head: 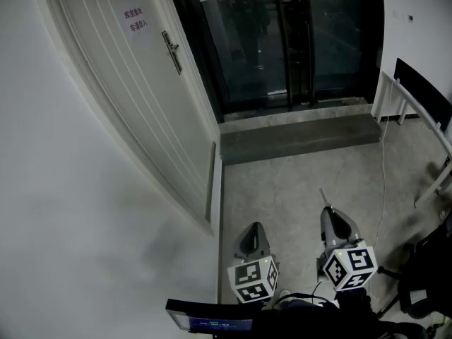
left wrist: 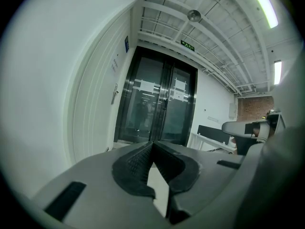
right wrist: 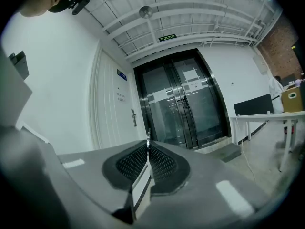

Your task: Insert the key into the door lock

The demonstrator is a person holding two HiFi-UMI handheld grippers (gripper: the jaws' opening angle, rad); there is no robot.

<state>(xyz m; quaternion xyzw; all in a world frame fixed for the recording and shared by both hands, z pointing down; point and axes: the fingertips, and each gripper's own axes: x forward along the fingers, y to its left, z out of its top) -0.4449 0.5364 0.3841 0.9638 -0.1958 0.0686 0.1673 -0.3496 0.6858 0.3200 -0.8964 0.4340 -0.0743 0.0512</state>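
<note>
Looking down in the head view, both grippers sit at the near edge over the grey floor. The left gripper points toward the far side, its marker cube nearest the camera. The right gripper is just beside it on the right, and a thin key sticks out of its tip. The white door runs along the left, well apart from both grippers, with its door handle toward the far end and a paper sign beyond that. Dark glass doors close the far side behind a low step.

The left gripper view shows its jaws pressed together at the tips with nothing between them — the ribbed pads meet in one seam. The white door stands to the left, the glass doors ahead.

The right gripper view shows its jaws closed on the key, whose metal blade rises edge-on from the seam. The door handle lies far beyond, slightly left of the blade — the keyhole is too small to make out.
</note>
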